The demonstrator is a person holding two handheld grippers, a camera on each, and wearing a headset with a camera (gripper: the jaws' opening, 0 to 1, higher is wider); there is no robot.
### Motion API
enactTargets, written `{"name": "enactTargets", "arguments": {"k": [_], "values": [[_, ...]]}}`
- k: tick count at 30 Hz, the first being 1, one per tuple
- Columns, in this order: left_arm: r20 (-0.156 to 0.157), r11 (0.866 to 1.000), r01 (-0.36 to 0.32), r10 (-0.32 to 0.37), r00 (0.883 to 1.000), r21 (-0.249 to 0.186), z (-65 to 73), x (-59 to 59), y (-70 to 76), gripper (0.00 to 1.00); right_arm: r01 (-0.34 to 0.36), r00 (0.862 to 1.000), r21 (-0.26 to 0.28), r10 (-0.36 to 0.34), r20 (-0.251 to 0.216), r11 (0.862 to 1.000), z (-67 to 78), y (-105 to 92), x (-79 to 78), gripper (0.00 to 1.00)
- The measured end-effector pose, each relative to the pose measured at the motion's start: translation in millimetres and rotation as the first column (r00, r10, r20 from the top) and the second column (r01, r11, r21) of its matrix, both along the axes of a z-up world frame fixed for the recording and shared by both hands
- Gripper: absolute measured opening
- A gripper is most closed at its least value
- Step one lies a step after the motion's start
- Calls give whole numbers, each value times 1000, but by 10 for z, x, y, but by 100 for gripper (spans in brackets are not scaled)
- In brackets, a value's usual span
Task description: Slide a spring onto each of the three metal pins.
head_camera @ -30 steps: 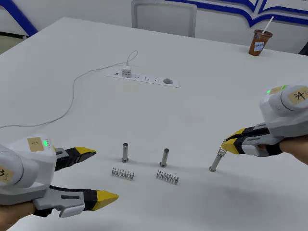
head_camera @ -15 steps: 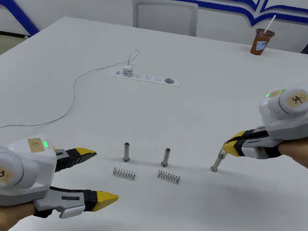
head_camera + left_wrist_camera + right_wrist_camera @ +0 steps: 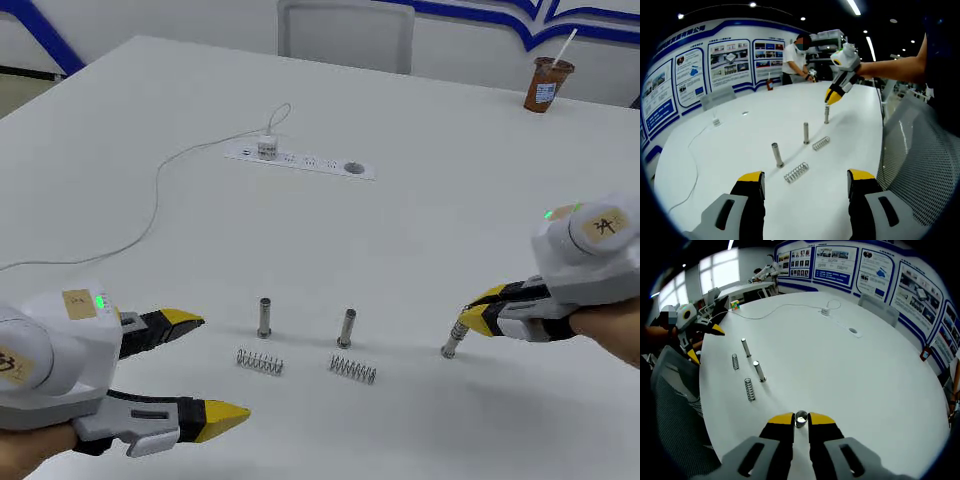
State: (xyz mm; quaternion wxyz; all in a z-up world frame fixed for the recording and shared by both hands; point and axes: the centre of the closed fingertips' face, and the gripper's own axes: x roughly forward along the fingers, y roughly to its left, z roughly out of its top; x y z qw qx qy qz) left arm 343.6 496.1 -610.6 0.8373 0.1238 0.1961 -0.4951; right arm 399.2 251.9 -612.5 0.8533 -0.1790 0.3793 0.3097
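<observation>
White tabletop spreads wide and bare around my work. A brown cup with a straw stands at its far edge. My left gripper hangs wide open and empty, near the upright steel left pin and middle pin. A coiled left spring and middle spring lie flat before them. My right gripper is nearly closed, pinching the tilted third pin; its upper part looks coiled, probably a spring.
</observation>
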Motion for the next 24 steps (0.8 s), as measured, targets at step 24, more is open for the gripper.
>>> {"name": "enactTargets", "arguments": {"k": [24], "values": [[-8, 1000, -27, 27, 1000, 2, -21, -16, 52, 68, 9, 999, -2, -9, -46, 1000, -281, -21, 38, 12]]}}
